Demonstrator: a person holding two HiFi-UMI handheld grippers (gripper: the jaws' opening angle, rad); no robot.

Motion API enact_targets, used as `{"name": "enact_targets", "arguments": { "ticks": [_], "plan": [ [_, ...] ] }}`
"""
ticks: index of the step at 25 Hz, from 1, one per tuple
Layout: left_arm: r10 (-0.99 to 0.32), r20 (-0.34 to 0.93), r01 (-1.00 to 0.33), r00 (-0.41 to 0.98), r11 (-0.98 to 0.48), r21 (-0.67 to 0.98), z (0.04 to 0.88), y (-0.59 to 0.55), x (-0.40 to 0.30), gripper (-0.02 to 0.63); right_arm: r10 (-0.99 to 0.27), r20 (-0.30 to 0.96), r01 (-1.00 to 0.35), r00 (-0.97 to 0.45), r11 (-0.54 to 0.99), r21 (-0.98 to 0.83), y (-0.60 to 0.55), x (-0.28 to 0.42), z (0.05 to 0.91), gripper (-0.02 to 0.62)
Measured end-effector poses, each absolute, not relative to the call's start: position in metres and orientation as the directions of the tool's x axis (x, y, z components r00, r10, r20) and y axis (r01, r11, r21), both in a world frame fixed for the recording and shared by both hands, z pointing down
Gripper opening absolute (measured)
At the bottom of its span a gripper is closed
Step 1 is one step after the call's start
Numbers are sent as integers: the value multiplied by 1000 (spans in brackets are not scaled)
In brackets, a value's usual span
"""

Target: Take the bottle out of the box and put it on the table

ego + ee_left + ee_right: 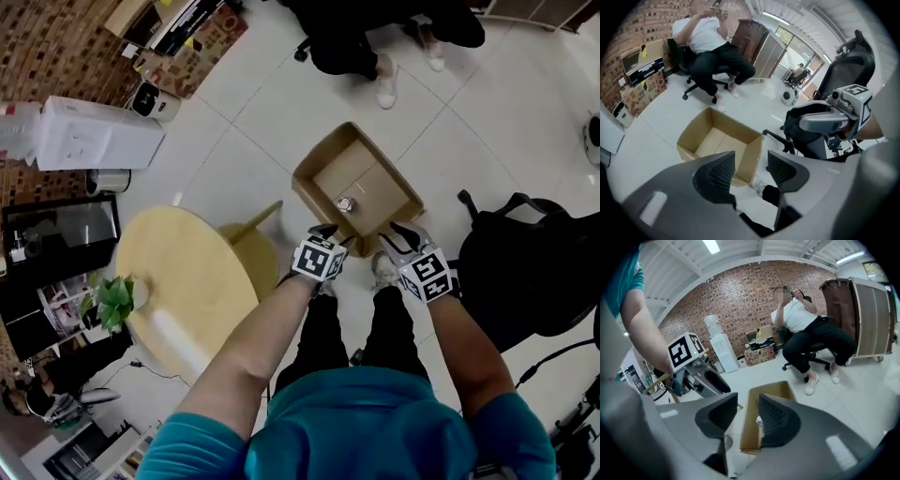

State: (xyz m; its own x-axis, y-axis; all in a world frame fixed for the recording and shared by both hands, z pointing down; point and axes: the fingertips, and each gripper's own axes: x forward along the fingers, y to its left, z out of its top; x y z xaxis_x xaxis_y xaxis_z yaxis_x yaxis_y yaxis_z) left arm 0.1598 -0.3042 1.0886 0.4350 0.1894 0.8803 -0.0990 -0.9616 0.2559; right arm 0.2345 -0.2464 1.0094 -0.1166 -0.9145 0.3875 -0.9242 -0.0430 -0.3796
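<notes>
Head view: an open cardboard box [308,194] is seen on the white tiled floor, at 12 o'clock from both hands. The bottle [345,203] is found inside the box, on its floor near the 6 o'clock wall, with its cap turned up toward the camera. It is touched by neither claw.

The left claw [324,231] is held just above the box's near rim, at about 7 o'clock of the bottle. In the left gripper view its jaws are seen apart, with nothing between the pads; only the box corner and floor are seen beyond the gap.

The right claw [403,232] is held at the box's 5 o'clock corner, beside the left one but apart from it. In the right gripper view its jaws are likewise parted and empty. The box and a small pale part of the bottle are seen through the gap, well beyond the pads.

The round wooden surface [192,281] is noted at 8 o'clock of the box, with a small green plant [114,302] at its 9 o'clock edge. A black backpack [525,267] lies on the floor at 4 o'clock of the box. A seated person [375,42] is noted at 12 o'clock, well apart from the box.
</notes>
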Motion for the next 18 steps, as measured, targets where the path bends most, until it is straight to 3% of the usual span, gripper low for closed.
{"name": "enact_targets", "arguments": {
  "ticks": [7, 10, 14, 18],
  "plan": [
    [176, 945, 8, 276, -983, 181, 1249, -349, 129, 368, -895, 443, -909, -50, -143, -392, -268, 184, 1165, 190],
    [114, 948, 91, 297, -992, 91, 1283, -372, 142, 382, -889, 454, -900, -56, -152, -408, -275, 165, 1209, 192],
    [157, 983, 135, 94, -980, 143, 1365, -366, 96, 387, -889, 453, -896, -67, -146, -419, -280, 141, 1246, 193],
    [109, 994, 216, 26, -971, 101, 1411, -382, 84, 387, -895, 441, -903, -68, -133, -408, -289, 125, 1265, 195]
  ]
}}
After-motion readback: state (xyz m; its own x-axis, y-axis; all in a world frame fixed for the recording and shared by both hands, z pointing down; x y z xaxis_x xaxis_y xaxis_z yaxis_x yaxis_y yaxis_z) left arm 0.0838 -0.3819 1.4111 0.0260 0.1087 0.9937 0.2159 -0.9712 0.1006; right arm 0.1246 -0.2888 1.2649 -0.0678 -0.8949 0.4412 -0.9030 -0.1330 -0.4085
